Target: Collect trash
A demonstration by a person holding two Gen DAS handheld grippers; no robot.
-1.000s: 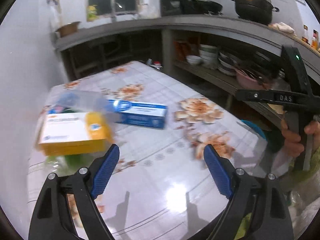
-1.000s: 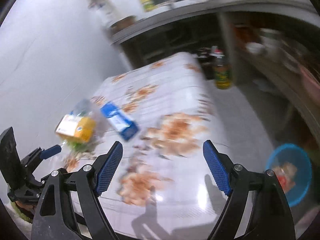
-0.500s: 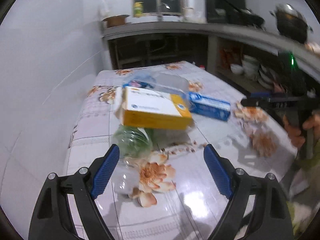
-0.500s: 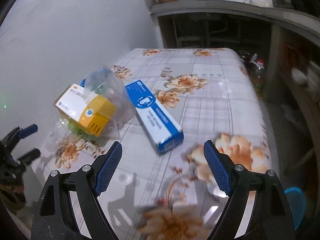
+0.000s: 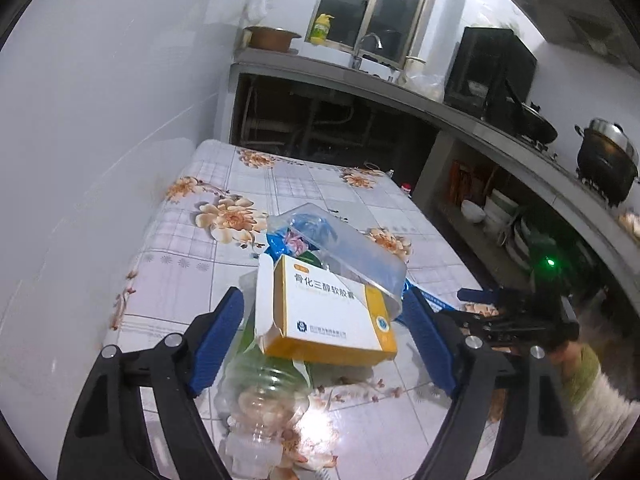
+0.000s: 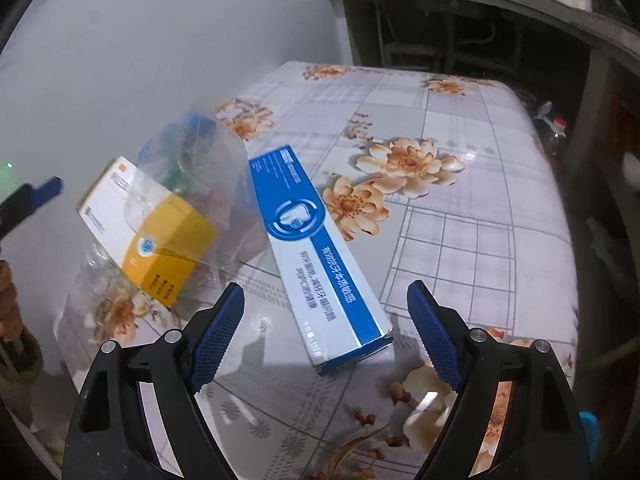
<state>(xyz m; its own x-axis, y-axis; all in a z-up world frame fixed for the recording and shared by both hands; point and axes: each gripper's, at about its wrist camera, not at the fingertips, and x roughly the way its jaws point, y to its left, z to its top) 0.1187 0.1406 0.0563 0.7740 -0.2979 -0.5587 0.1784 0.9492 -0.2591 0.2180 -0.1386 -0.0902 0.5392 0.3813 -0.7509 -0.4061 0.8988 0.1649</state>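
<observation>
A pile of trash lies on the flowered table (image 5: pixel 208 256): a yellow and white medicine box (image 5: pixel 324 312) rests on a clear plastic bottle (image 5: pixel 264 396), with a clear plastic container (image 5: pixel 340 248) behind it. A long blue and white box (image 6: pixel 316 248) lies to the right of the pile. My left gripper (image 5: pixel 326 344) is open, its fingers on either side of the medicine box and bottle. My right gripper (image 6: pixel 326 336) is open, its fingers on either side of the near end of the blue box. The medicine box (image 6: pixel 148 232) also shows in the right wrist view.
A white wall (image 5: pixel 100 120) runs along the table's left side. A concrete counter (image 5: pixel 400 88) with a sink, pots (image 5: pixel 604 164) and shelves of bowls stands behind and to the right. A blue basin (image 6: pixel 592 428) sits on the floor beyond the table's edge.
Both grippers have swung toward the trash and come closer. The left now straddles the medicine box and bottle; the right now straddles the near end of the blue box.
</observation>
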